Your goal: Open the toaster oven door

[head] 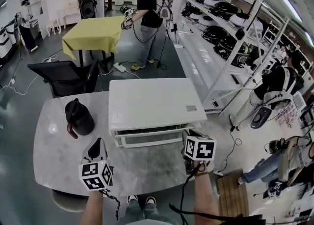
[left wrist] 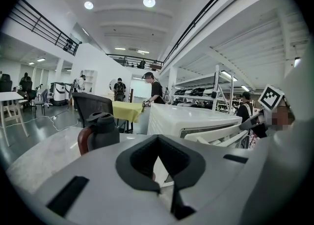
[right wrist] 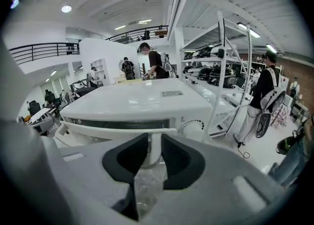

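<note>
A white toaster oven (head: pixel 154 103) stands in the middle of the marble table (head: pixel 51 155). Its white door handle (head: pixel 147 139) runs along the front, low and towards me. My right gripper (head: pixel 189 136) is at the handle's right end. In the right gripper view its jaws (right wrist: pixel 153 153) are shut on the handle's upright post, below the bar (right wrist: pixel 113 129) and left of a dial (right wrist: pixel 195 129). My left gripper (head: pixel 98 146) hovers over the table left of the oven's front, apart from it. Its pads (left wrist: pixel 158 157) meet with nothing between them.
A black jug (head: pixel 78 116) with a brown handle stands on the table left of the oven, just beyond my left gripper. A black chair (head: pixel 64 77) is behind the table. White shelving (head: pixel 225 32) runs along the right, and several people stand around.
</note>
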`<state>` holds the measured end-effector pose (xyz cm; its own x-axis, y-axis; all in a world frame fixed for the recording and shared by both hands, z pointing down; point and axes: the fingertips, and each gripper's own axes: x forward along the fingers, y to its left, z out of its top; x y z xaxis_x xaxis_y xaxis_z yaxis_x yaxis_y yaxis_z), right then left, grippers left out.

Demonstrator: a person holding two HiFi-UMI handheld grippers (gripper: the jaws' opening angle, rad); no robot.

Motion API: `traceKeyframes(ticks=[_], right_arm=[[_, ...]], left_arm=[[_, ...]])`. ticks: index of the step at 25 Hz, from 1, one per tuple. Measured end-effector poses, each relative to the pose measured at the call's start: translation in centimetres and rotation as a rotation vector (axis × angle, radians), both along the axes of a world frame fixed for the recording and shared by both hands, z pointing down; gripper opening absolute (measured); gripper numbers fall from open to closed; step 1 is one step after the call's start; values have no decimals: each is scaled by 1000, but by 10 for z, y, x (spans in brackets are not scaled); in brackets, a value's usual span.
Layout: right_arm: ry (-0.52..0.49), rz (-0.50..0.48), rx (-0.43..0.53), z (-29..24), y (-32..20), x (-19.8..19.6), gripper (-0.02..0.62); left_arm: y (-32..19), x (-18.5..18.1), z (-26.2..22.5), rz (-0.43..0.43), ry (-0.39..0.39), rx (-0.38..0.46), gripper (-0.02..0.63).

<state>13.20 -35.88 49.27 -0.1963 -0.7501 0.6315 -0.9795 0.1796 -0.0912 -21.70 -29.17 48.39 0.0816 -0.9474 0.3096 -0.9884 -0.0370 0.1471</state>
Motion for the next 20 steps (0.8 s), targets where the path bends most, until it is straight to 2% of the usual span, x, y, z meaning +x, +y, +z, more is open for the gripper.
traceKeyframes(ticks=[20], right_arm=[[-21, 24, -21, 12, 42, 11, 86]], left_arm=[[31, 9, -5, 22, -6, -14, -5]])
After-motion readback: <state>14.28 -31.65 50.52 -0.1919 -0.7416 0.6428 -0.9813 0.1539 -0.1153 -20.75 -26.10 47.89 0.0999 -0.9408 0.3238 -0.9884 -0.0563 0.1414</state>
